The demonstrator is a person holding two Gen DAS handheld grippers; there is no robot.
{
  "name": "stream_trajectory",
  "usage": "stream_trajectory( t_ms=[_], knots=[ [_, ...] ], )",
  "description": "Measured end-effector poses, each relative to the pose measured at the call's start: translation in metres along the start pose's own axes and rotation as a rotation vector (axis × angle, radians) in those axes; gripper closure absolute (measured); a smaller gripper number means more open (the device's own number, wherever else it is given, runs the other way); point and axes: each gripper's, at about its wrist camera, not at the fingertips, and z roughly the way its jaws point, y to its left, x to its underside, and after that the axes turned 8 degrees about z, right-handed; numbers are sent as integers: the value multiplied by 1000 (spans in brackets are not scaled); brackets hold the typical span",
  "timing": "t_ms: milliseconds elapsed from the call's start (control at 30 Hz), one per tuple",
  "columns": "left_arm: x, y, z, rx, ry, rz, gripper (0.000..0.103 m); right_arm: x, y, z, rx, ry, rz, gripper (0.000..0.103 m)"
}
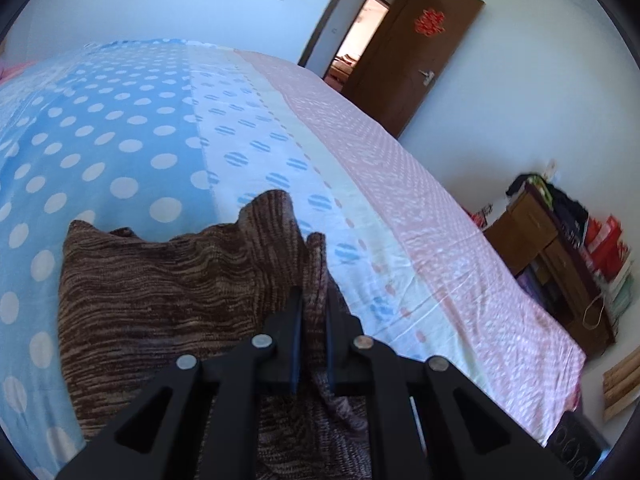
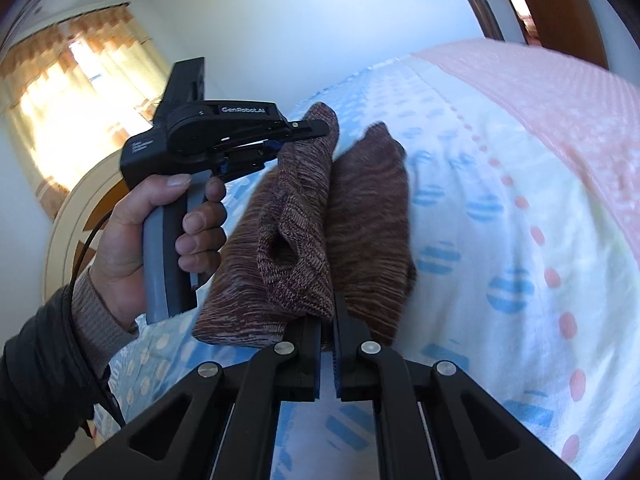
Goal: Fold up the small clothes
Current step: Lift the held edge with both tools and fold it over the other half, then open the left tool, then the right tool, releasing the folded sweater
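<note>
My left claw (image 1: 314, 312) fills the bottom of its own view, its black linkage cut off by the lower edge; its jaws are clamped on a raised fold of the brown knit (image 1: 168, 292), which bunches up between the pads and hides their tips; the rest of the knit spreads out from the claw onto the bed (image 1: 120, 140), over the blue dotted part of the sheet; its near end runs under the linkage and I cannot see where it stops.

My right claw (image 2: 328, 320) is likewise closed, pinching the knit's (image 2: 304, 240) near edge; the cloth hangs over the fingertips, so how much is caught I cannot make out; the knit rises from this claw in two humps with a dark opening in the left one, and whether that is a sleeve or a cuff is unclear.

In the right view my left hand (image 2: 136, 240) grips the other claw's handle (image 2: 168, 256), left of the knit; that claw's (image 2: 316, 130) jaws meet the knit's far top edge; the sleeve (image 2: 36, 368) is cut off at the frame's corner.

Beyond the bed, a door (image 1: 404, 60) stands open; a cabinet (image 1: 552, 264) beside the bed is blurred, its load unreadable.
</note>
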Motion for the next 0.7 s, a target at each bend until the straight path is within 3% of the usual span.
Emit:
stream_trajectory(
  t_ms=[167, 267, 333, 400, 467, 567, 633, 700],
  knots=[
    [3, -19, 8, -9, 7, 85, 92, 5, -8, -1, 14, -20, 49, 99],
    [5, -32, 5, -42, 23, 147, 77, 6, -9, -2, 18, -28, 58, 99],
    [7, -38, -9, -44, -13, 187, 71, 8, -10, -3, 21, -33, 58, 99],
    [13, -41, -30, -77, -67, 241, 40, 10, -13, -5, 21, -49, 77, 99],
    [26, -38, -49, -143, -114, 283, 23, 13, -15, -9, 20, -61, 88, 99],
    [51, -24, -65, -267, -122, 331, 23, 17, -13, -16, 35, -76, 78, 99],
    [68, -9, -74, -309, -126, 316, 21, 17, -10, -24, 31, -110, 70, 98],
    [83, 6, -76, -328, -111, 272, 17, 13, -5, -34, 72, -162, 54, 86]
  ],
)
